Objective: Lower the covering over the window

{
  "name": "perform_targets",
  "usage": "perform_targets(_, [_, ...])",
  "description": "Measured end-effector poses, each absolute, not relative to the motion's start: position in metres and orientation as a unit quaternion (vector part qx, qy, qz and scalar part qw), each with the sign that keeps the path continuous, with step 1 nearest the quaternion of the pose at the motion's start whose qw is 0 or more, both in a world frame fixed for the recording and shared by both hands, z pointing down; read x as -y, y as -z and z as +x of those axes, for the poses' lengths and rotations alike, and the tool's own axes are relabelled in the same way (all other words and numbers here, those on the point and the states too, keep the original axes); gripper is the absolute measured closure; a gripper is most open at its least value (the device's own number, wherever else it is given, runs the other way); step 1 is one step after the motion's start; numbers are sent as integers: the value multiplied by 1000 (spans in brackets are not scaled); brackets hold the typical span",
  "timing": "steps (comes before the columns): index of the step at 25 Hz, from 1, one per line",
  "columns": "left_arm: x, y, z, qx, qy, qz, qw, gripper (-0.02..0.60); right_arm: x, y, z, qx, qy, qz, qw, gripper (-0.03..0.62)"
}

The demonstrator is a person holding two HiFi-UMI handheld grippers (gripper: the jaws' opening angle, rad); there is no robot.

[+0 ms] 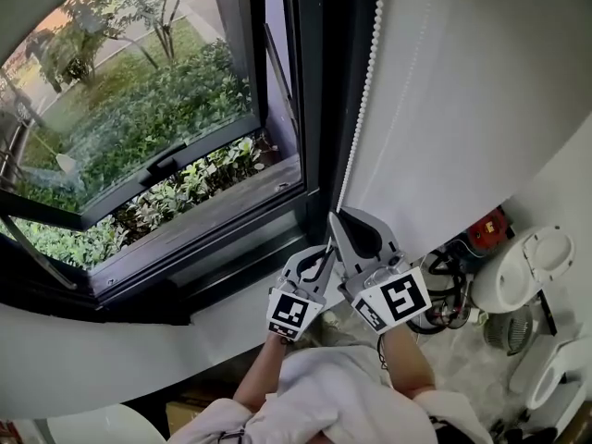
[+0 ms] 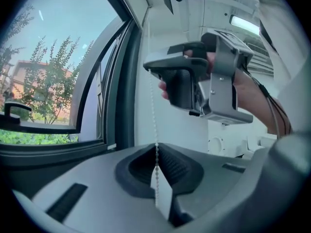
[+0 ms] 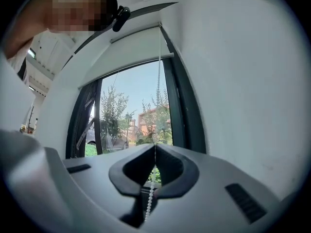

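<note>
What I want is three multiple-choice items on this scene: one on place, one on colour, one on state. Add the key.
1. The right gripper holds the chain: A above the left gripper; B below it; C level with it.
2. The chain is: A black; B red; C white.
3. The left gripper's jaws are: A wide apart; B shut on the chain; C shut on nothing.
Key: 1 A, the left gripper view shows it higher up; 2 C, it shows white throughout; 3 B, it runs between closed jaws.
</note>
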State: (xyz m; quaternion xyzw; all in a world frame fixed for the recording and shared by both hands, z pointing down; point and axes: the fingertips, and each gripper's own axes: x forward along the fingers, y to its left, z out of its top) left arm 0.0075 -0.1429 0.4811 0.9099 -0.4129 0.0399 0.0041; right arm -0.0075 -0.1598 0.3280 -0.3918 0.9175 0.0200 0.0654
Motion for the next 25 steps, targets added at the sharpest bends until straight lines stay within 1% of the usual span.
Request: perform_targets(25, [140,-555,12,394,-70,915,47,563,151,-399,-8,-917,33,-395,40,597])
